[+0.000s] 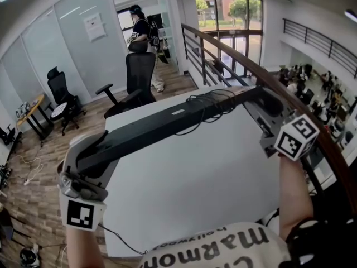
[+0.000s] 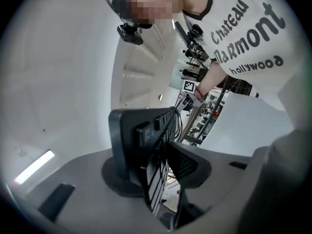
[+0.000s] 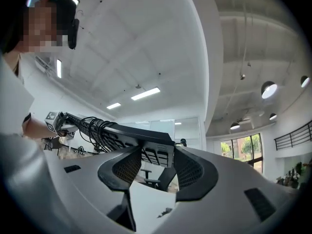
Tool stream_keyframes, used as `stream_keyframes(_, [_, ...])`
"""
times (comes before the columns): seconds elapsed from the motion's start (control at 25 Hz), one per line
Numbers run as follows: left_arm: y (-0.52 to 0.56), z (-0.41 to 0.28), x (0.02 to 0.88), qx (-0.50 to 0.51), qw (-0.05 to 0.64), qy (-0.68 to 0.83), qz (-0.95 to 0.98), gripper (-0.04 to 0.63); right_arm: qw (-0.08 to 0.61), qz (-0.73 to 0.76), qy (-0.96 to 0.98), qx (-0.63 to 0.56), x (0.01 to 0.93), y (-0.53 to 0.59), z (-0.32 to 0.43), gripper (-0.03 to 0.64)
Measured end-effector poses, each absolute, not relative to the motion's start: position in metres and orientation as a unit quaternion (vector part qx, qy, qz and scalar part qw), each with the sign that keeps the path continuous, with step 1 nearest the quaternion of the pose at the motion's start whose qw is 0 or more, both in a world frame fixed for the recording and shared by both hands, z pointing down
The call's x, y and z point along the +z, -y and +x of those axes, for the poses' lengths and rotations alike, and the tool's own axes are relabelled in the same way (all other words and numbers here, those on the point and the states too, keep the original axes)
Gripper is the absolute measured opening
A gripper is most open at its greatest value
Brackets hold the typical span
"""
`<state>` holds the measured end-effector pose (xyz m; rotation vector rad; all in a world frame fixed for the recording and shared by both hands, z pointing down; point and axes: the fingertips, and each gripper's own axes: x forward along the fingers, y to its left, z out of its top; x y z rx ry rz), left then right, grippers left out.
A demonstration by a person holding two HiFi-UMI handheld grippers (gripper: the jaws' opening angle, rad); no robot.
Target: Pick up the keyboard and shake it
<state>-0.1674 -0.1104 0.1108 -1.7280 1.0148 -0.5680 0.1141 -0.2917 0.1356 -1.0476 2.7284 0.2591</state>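
Keyboard held in the air, gripped at both ends.
Black keyboard (image 1: 167, 121) sits above the white counter (image 1: 212, 194), underside toward me, w/ its cable (image 1: 207, 101) bunched near the R end. My left gripper (image 1: 93, 152) clamps the L end, my right gripper (image 1: 261, 100) the R end.

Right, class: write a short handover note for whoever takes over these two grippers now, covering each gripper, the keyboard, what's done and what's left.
Left gripper: shut on one end of the keyboard.
Right gripper: shut on the other end.
Keyboard: held clear above the white table, with its cable looped around it.
Done: the pick-up.
Left: the shaking; one moment cannot show whether it has begun. Keep both grips firm.
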Motion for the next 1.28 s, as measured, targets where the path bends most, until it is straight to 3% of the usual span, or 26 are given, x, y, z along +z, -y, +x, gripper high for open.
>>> stream_keyframes(0.28, [0.089, -0.151, 0.084, -0.227, 0.592, -0.398, -0.663, 0.135, 0.159, -0.353, -0.909, 0.155, 0.097, 0.272, 0.129, 0.213])
stream_keyframes(0.76, [0.074, -0.12, 0.08, -0.267, 0.68, -0.36, -0.58, 0.123, 0.167, -0.355, -0.913, 0.114, 0.106, 0.279, 0.143, 0.216])
stream_keyframes(1.28, [0.086, -0.123, 0.097, -0.282, 0.672, -0.35, -0.589, 0.109, 0.144, -0.36, -0.917, 0.097, 0.124, 0.29, 0.143, 0.216])
